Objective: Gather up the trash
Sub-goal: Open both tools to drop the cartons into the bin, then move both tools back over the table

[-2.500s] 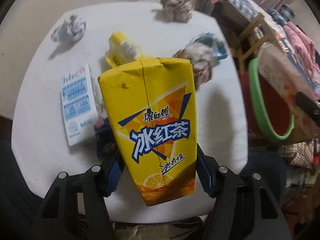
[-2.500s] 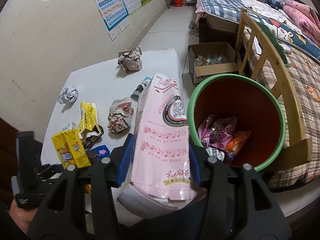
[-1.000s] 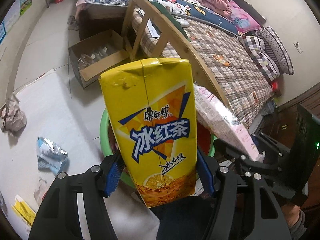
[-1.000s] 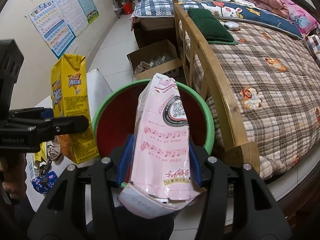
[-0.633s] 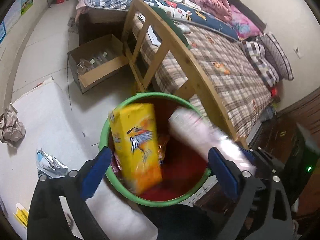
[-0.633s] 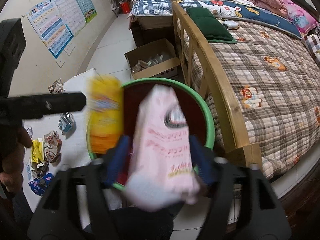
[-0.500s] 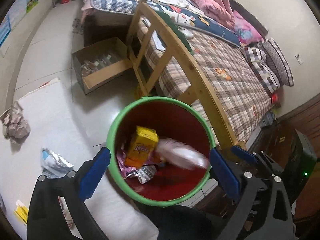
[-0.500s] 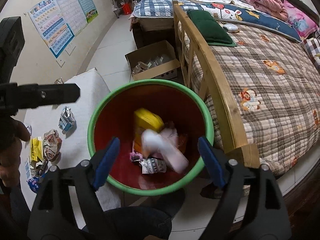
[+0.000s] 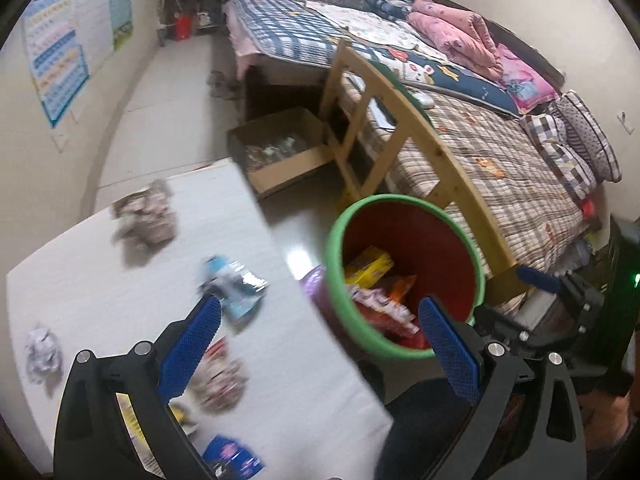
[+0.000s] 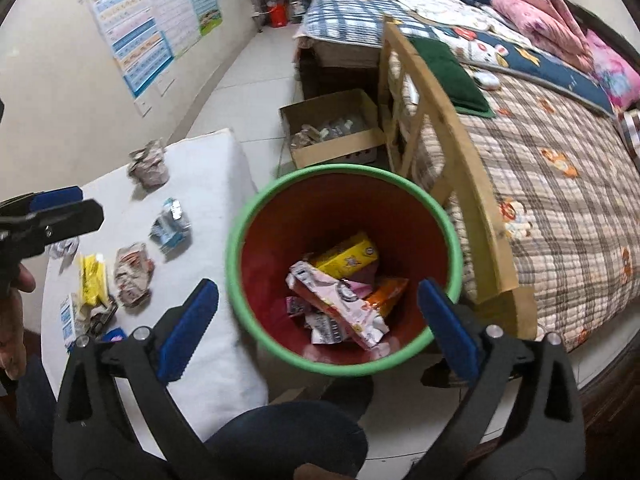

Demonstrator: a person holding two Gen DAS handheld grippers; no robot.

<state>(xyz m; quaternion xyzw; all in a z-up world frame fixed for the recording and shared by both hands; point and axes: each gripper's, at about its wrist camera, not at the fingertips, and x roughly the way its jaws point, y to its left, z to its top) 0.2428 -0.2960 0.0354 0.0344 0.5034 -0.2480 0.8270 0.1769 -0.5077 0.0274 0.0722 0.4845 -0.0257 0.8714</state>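
A red bin with a green rim (image 10: 240,280) (image 9: 334,280) stands on the floor beside the white table (image 10: 216,184) (image 9: 80,280). The yellow tea carton (image 10: 346,256) (image 9: 368,266) and the pink carton (image 10: 332,300) lie inside it among wrappers. My right gripper (image 10: 316,320) is open and empty above the bin. My left gripper (image 9: 320,344) is open and empty over the table's edge, left of the bin. On the table lie crumpled paper (image 9: 146,212) (image 10: 148,164), a silver-blue wrapper (image 9: 236,288) (image 10: 170,228), a yellow wrapper (image 10: 92,280) and a paper ball (image 9: 42,352).
A wooden bed frame (image 10: 452,152) and bed (image 10: 560,140) stand right of the bin. An open cardboard box (image 10: 332,132) sits on the floor behind it. Posters (image 10: 152,20) hang on the left wall. My knee (image 10: 288,440) is below the gripper.
Both grippers opened over the bin and the yellow and pink cartons dropped into it. The left gripper has since swung left, back over the table.
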